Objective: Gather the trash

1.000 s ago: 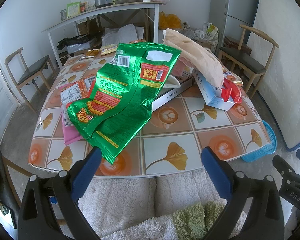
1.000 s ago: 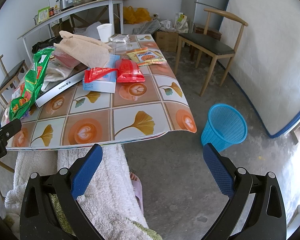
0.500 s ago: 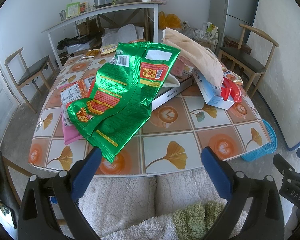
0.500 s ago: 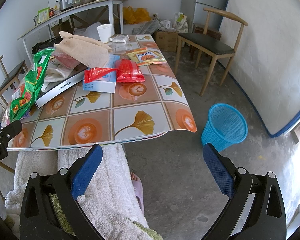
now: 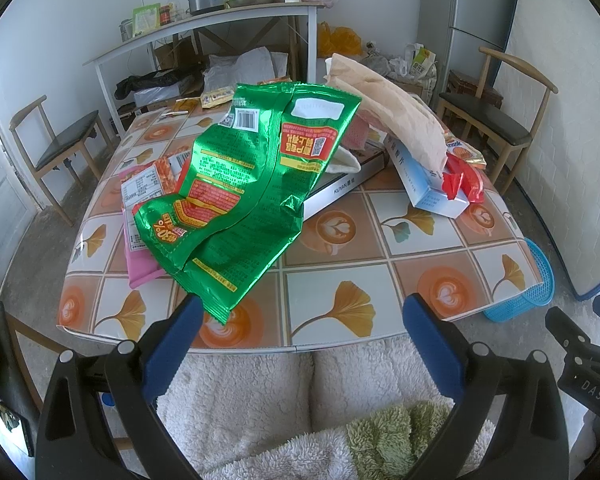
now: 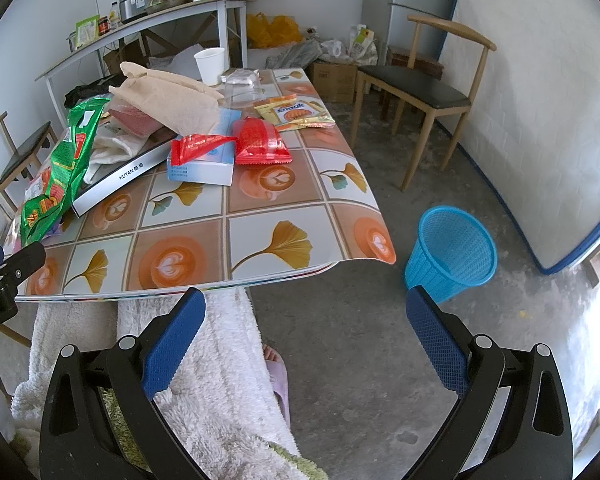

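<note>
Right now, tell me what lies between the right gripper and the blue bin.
Nothing: in the right wrist view, only bare concrete floor separates the open right gripper from the blue bin.

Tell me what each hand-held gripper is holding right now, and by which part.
Nothing. The left hand-held gripper and the right hand-held gripper are both open and empty; the green snack bag lies on the table clutter.

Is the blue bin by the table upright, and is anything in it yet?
Upright: the blue bin stands on the floor, mouth up, off the table's right corner. The visible inside looks empty; its bottom is hidden.
</note>
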`<action>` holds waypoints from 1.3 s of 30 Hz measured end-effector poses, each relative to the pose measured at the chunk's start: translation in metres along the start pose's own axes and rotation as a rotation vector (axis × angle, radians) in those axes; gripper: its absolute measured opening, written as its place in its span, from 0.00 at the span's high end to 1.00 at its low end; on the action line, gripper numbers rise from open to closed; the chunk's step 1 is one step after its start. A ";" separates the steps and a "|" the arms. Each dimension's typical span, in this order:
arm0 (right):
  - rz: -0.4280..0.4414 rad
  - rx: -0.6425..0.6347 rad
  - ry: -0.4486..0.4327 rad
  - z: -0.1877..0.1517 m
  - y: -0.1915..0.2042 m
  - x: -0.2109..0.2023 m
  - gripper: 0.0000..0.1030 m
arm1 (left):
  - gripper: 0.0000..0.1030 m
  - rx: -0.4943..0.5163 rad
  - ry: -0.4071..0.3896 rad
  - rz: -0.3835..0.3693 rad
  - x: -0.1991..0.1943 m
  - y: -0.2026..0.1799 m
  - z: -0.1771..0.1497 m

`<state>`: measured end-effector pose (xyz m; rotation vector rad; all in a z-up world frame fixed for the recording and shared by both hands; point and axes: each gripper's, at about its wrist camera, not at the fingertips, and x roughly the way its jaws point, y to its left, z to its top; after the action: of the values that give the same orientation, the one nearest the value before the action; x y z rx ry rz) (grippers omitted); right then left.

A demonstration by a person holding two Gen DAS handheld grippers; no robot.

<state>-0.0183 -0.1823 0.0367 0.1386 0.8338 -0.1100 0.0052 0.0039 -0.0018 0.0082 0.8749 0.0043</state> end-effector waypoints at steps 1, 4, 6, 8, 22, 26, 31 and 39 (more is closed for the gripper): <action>0.001 0.000 0.000 0.000 -0.001 0.000 0.07 | 0.05 0.000 -0.001 0.000 0.000 0.000 0.000; 0.003 0.002 0.000 0.000 0.000 0.000 0.07 | 0.05 0.001 -0.001 0.001 0.000 0.000 0.000; 0.005 0.002 -0.002 0.000 0.001 -0.001 0.07 | 0.05 0.000 -0.001 0.001 0.000 0.000 0.000; 0.010 0.003 -0.004 0.002 0.002 -0.001 0.07 | 0.05 -0.002 -0.003 0.003 -0.003 0.003 -0.001; 0.159 0.010 -0.066 0.023 0.026 -0.004 0.07 | 0.05 -0.053 -0.027 -0.010 -0.007 0.023 0.003; 0.214 0.027 -0.098 0.032 0.031 -0.006 0.07 | 0.05 -0.104 -0.064 -0.037 -0.009 0.039 0.004; 0.275 0.032 -0.138 0.048 0.044 -0.009 0.07 | 0.05 -0.181 -0.147 -0.092 -0.015 0.065 0.003; 0.305 0.033 -0.173 0.063 0.052 -0.006 0.10 | 0.05 -0.223 -0.257 -0.178 -0.019 0.084 0.004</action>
<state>0.0312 -0.1408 0.0874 0.2819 0.6309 0.1497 -0.0035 0.0877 0.0161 -0.2724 0.6120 -0.0642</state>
